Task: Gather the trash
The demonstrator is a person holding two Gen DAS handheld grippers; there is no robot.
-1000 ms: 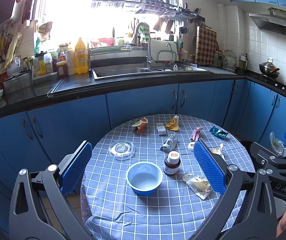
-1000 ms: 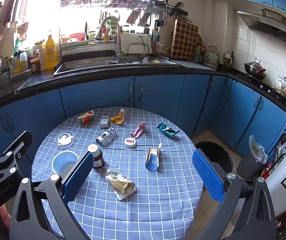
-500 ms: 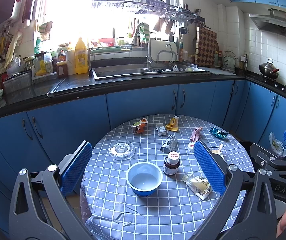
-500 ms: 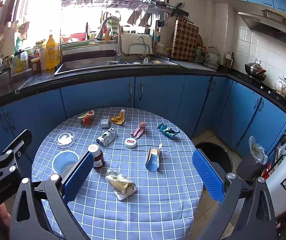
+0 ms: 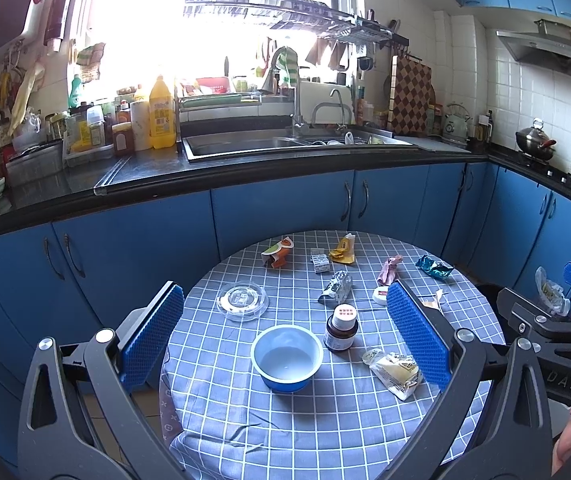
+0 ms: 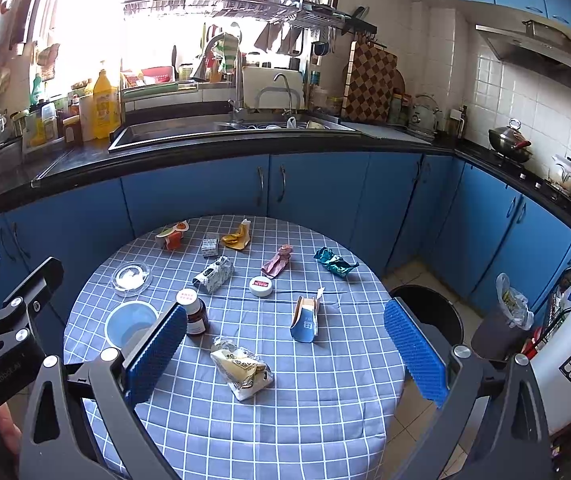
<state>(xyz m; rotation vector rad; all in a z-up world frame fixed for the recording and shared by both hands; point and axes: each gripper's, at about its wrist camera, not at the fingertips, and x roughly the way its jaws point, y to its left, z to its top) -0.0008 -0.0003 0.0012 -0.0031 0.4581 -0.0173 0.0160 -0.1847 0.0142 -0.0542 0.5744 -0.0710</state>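
Several pieces of trash lie on the round checked table (image 6: 325,400): a clear snack bag (image 6: 242,369), a crushed blue carton (image 6: 305,318), a teal wrapper (image 6: 335,262), a pink wrapper (image 6: 277,262), a silver wrapper (image 6: 214,274), a yellow wrapper (image 6: 237,236) and an orange carton (image 6: 171,237). A black bin (image 6: 431,312) stands on the floor right of the table. My left gripper (image 5: 285,338) is open and empty above the blue bowl (image 5: 286,357). My right gripper (image 6: 285,354) is open and empty above the snack bag.
A brown medicine bottle (image 5: 341,328), a clear lid (image 5: 242,301) and a small white jar (image 6: 261,286) are also on the table. Blue cabinets (image 5: 277,208) and a black counter with a sink stand behind. White appliance (image 6: 569,356) at far right.
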